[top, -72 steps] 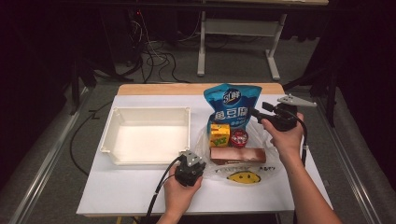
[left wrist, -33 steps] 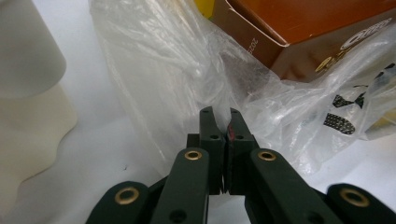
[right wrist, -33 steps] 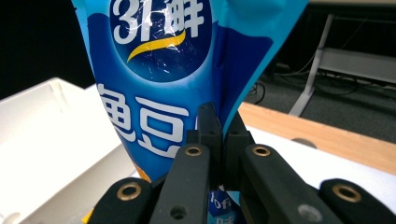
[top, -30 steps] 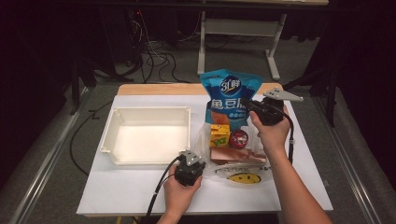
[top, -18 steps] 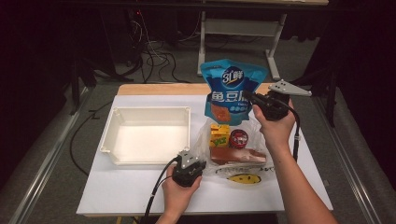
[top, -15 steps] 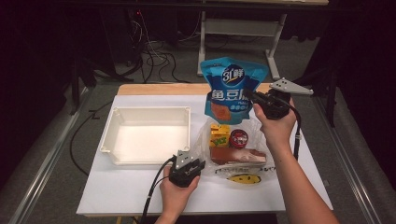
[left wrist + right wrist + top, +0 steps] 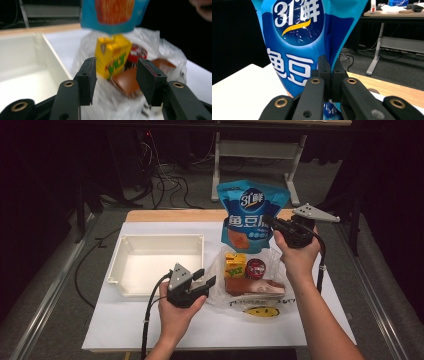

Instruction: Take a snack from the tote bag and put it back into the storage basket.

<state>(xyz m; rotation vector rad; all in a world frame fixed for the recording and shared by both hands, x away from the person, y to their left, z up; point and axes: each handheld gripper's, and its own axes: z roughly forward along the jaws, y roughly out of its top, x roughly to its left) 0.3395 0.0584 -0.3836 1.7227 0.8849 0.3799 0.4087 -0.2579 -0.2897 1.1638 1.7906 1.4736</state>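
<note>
My right gripper point(image 7: 268, 221) is shut on the side edge of a blue snack bag point(image 7: 251, 212) and holds it upright in the air above the table. In the right gripper view the jaws point(image 7: 329, 67) pinch the blue bag point(image 7: 294, 37) flat. Under it lies a clear plastic bag point(image 7: 220, 292) holding a yellow box point(image 7: 234, 265), a red round tin point(image 7: 255, 268) and a brown packet point(image 7: 252, 286). My left gripper point(image 7: 204, 277) hovers at the plastic bag's left side. Its jaws point(image 7: 116, 75) have just been opening, with nothing between them; the yellow box point(image 7: 113, 58) lies beyond.
A white tray point(image 7: 125, 255) stands on the left of the white table top, close to my left gripper; its wall point(image 7: 53, 58) runs past the left jaw. A yellow smiley print point(image 7: 262, 310) marks the plastic bag's near edge. Dark floor and cables lie behind the table.
The right gripper has lifted the blue bag up off the plastic bag. The left gripper has risen off the table and its jaws have opened.
</note>
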